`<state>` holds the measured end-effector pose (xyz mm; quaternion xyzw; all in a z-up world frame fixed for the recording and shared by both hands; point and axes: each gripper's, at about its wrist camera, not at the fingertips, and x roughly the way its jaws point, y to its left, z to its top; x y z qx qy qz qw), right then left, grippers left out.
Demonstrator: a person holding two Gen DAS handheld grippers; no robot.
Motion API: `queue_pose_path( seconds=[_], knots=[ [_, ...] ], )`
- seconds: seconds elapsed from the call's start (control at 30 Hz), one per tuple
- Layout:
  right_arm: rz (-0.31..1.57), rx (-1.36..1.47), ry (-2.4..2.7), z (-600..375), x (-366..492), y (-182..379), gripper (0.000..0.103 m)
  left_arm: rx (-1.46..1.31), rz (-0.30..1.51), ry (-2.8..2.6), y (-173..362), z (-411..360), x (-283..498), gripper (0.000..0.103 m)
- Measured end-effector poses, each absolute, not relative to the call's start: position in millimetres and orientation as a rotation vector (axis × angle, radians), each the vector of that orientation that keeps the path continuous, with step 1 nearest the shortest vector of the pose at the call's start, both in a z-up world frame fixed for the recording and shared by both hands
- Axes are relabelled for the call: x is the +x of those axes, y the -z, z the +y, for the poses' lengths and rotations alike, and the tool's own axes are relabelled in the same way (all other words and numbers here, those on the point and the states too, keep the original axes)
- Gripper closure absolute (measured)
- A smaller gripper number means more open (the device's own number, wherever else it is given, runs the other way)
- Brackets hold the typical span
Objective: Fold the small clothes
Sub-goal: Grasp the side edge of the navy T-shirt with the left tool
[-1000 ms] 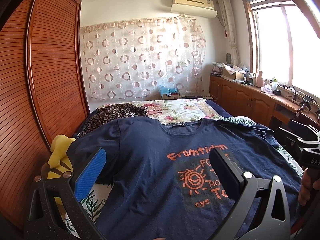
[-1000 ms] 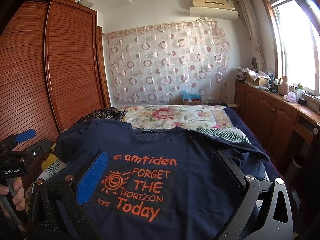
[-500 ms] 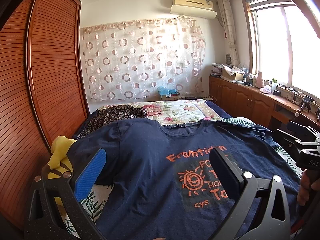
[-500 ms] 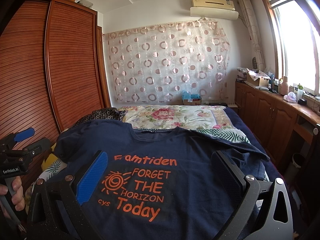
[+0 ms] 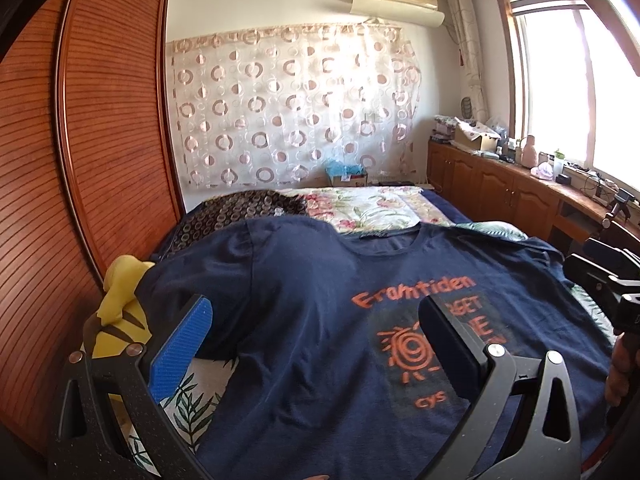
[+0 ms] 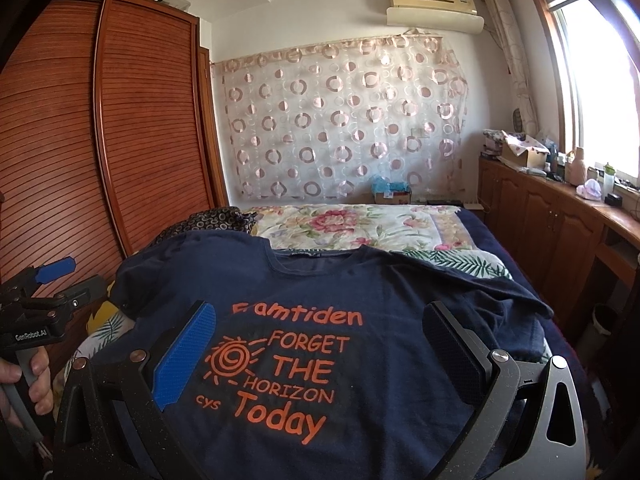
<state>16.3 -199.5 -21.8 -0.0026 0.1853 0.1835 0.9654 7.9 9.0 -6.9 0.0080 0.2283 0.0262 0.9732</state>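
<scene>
A navy T-shirt with orange print lies spread face up on the bed, collar toward the far end; it also shows in the right wrist view. My left gripper is open and empty, hovering over the shirt's left half near its left sleeve. My right gripper is open and empty, hovering over the printed chest. The left gripper also shows at the left edge of the right wrist view. The right gripper shows at the right edge of the left wrist view. The shirt's near hem is hidden below both views.
The bed has a floral quilt and a dark patterned garment at the far end. A yellow plush toy lies at the bed's left edge beside the wooden wardrobe. Wooden cabinets run along the right wall.
Both grippers stay open over the shirt. The left wrist view has shifted slightly; the shirt has not moved.
</scene>
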Motion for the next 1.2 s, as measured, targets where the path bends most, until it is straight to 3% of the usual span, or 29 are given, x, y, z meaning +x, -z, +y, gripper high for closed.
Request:
queue_pose_path(
  seconds=[0.87,1.1,1.2],
  knots=[
    [0.555,-0.1,-0.497,-173.4,127.0,20.3,0.0,-0.123,0.675,-0.207,66.7,171.3,74.7,0.001],
    [0.589,-0.117,-0.522,-166.2,145.0,16.3,0.0,-0.194,0.751,-0.16,87.3,190.5,88.2,0.028],
    [0.618,-0.139,-0.55,-163.5,153.4,17.9,0.0,-0.202,0.78,-0.149,96.2,192.3,93.1,0.044]
  ],
)
